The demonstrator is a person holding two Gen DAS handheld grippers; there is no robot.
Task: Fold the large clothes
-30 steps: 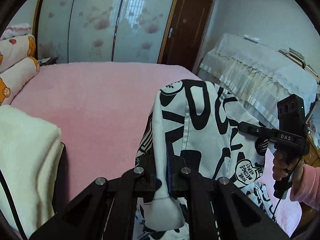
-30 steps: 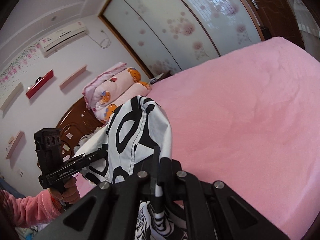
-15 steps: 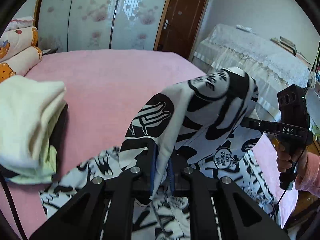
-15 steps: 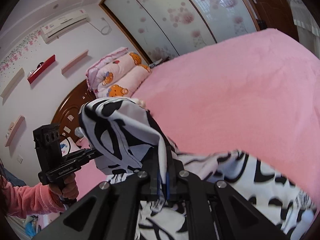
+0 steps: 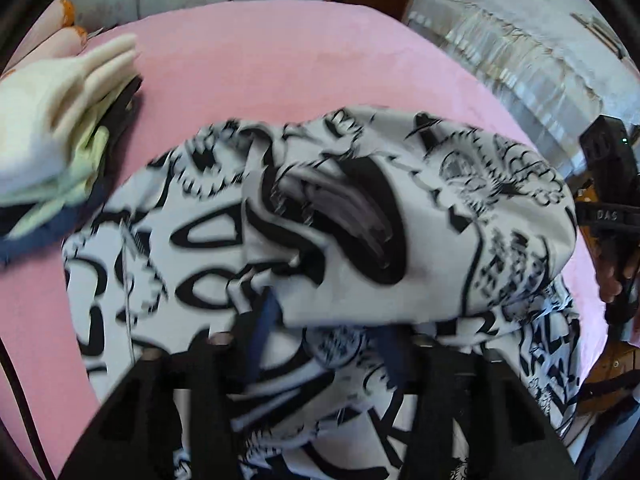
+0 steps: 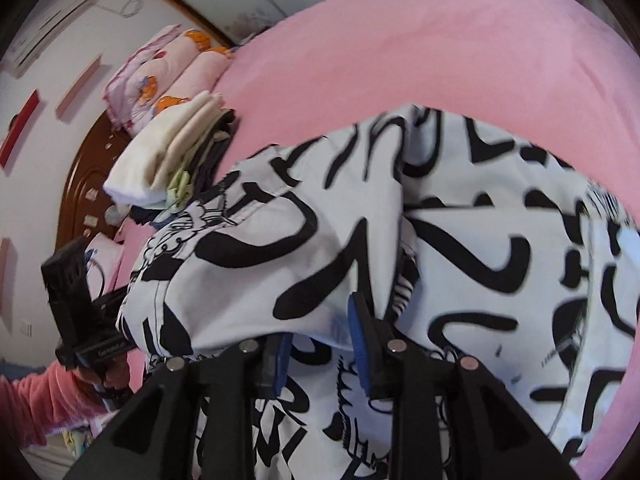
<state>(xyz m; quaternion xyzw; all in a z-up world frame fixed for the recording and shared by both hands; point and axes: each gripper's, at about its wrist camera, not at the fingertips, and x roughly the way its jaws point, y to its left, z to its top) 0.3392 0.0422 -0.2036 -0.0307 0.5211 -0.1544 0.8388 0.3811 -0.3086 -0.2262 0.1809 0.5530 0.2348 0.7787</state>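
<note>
A large white garment with black graffiti print lies on the pink bed, its upper layer folded over and still puffed up. My left gripper points down at it. Its jaws are opening, and the folded edge hangs loose between the blue pads without being pinched. In the right wrist view the same garment covers the bed. My right gripper is opening too, with the cloth edge draped over its pads and no grip on it.
A stack of folded clothes with a cream piece on top sits just left of the garment. Cartoon-print pillows lie by the wooden headboard. A lace-covered table stands beyond the bed's right edge.
Both grippers carried the pinched edge forward and down over the garment. Their jaws, shut on the cloth before, now stand apart and the fold is dropping onto the lower layer.
</note>
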